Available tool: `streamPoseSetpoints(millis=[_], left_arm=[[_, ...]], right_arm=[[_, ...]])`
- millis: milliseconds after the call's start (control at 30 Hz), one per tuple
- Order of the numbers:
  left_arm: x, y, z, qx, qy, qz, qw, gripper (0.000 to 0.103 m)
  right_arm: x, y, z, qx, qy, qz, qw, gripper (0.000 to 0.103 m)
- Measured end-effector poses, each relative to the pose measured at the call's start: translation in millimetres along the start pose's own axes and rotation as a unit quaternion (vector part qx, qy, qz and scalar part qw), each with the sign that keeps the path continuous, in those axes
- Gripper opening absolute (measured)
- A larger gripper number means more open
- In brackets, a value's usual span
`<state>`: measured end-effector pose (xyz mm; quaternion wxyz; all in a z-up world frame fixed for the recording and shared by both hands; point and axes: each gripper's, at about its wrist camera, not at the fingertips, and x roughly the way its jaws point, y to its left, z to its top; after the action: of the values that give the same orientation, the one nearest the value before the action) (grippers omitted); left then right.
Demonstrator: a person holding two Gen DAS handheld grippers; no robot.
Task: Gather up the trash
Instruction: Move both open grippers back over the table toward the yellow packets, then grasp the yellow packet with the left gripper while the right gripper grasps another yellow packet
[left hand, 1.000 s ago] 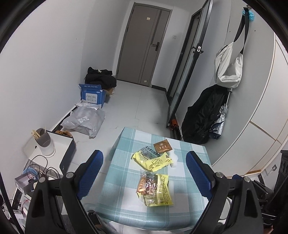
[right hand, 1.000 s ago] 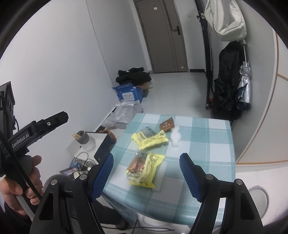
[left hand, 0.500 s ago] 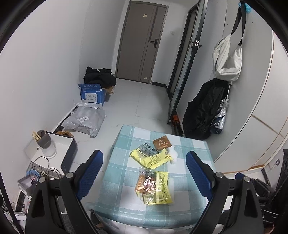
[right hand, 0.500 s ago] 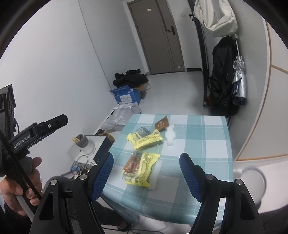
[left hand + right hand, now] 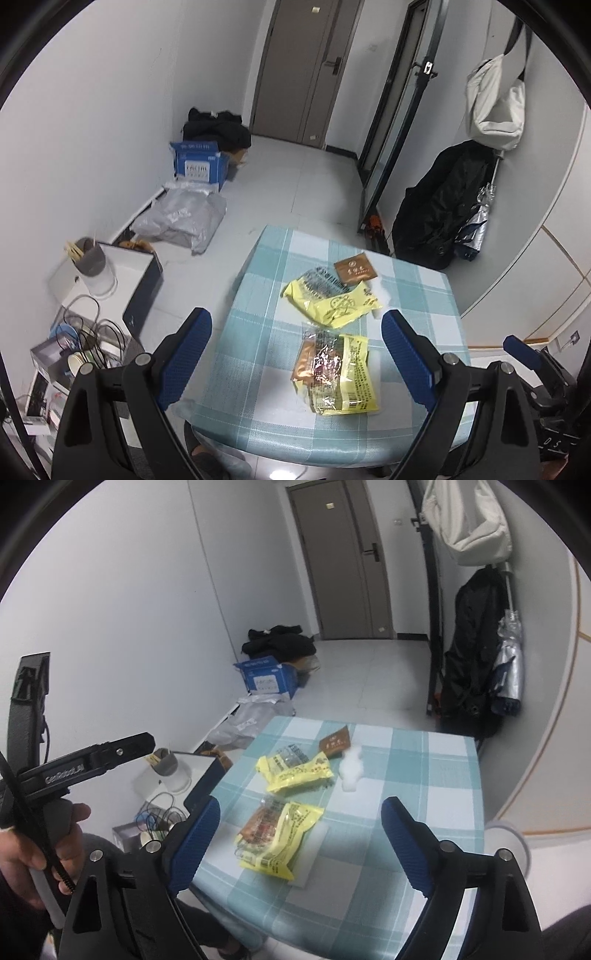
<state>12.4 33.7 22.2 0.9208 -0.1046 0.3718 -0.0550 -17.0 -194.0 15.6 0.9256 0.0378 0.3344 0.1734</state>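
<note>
A small table with a teal checked cloth (image 5: pixel 258 332) (image 5: pixel 406 794) holds the trash. A yellow snack wrapper with a clear window (image 5: pixel 336 373) (image 5: pixel 277 830) lies nearest. Behind it lies a second yellow wrapper (image 5: pixel 332 299) (image 5: pixel 295 770), then a brown sachet (image 5: pixel 355 272) (image 5: pixel 335 743) and a crumpled white tissue (image 5: pixel 382 295) (image 5: pixel 351 770). My left gripper (image 5: pixel 295 354) is open and empty, held above the table's near edge. My right gripper (image 5: pixel 299 842) is open and empty, above the near wrapper. The left gripper's handle, in a hand, shows in the right wrist view (image 5: pixel 55 775).
On the floor to the left are a white box with a grey cup (image 5: pixel 92 266), tangled cables (image 5: pixel 81 332), a grey plastic bag (image 5: pixel 184 218) and a blue carton (image 5: pixel 199 166). A black coat and umbrella (image 5: pixel 443 218) hang on the right. A white bin (image 5: pixel 506 842) stands right of the table.
Both grippers have shifted slightly over the table and stay open; the table and wrappers sit a little differently in each view. Nothing on the table has moved.
</note>
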Motion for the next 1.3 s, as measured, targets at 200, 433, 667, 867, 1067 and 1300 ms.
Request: streamPoseSetpoints(millis=[200, 433, 667, 867, 1067, 1300], left_arm=[[30, 6, -7, -0.003, 0.038, -0.001, 0.9993, 0.091], [45, 17, -9, 0.0, 0.053, 0.017, 0.9984, 0.091], [60, 26, -8, -0.007, 0.072, 0.016, 0.9973, 0.091], [71, 36, -5, -0.024, 0.09, 0.011, 0.9956, 0.091], [78, 43, -7, -0.045, 0.11, -0.002, 0.9929, 0.091], [81, 44, -9, -0.042, 0.117, 0.003, 0.9923, 0.091]], right_arm=[[36, -11, -12, 0.006, 0.032, 0.019, 0.999, 0.09], [90, -30, -29, 0.017, 0.099, 0.023, 0.995, 0.089], [142, -53, -44, 0.042, 0.171, -0.005, 0.984, 0.077], [165, -55, -49, 0.05, 0.204, 0.013, 0.978, 0.065], [170, -42, -48, 0.015, 0.208, 0.012, 0.978, 0.05], [173, -17, -50, -0.048, 0.22, 0.015, 0.974, 0.02]])
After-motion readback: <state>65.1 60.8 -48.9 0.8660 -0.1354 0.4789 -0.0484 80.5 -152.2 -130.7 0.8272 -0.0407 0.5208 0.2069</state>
